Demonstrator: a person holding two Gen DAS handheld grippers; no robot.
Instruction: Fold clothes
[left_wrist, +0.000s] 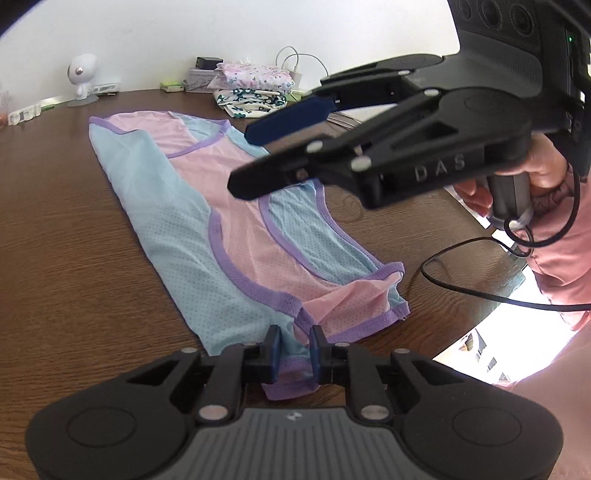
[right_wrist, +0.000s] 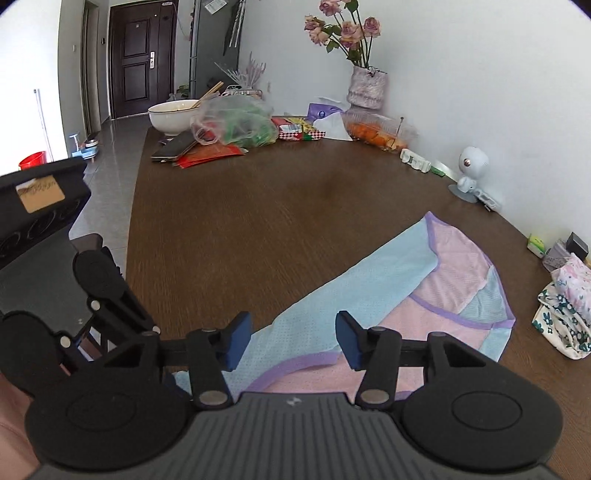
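Pink-and-blue mesh vest (left_wrist: 207, 206), trimmed in purple, spread lengthwise on a brown wooden table (left_wrist: 74, 240), one strap end at the near edge. Caught between the narrowly set pads of the left gripper (left_wrist: 294, 350): that purple-edged strap end, jaws nearly closed with the fabric bunched between them. Above the garment's middle, the right gripper (left_wrist: 243, 162), about half open, nothing between its fingers, clear of the cloth. Beyond, against the wall, a stack of folded floral clothes (left_wrist: 255, 86) and a small white robot figurine (left_wrist: 83, 75). To fold cleanly, likely best: firm pinch on both layers of the strap, a matching grip with the free gripper on the neighbouring strap, then both ends lifted level and carried together toward the far hem, without dragging the mesh askew.
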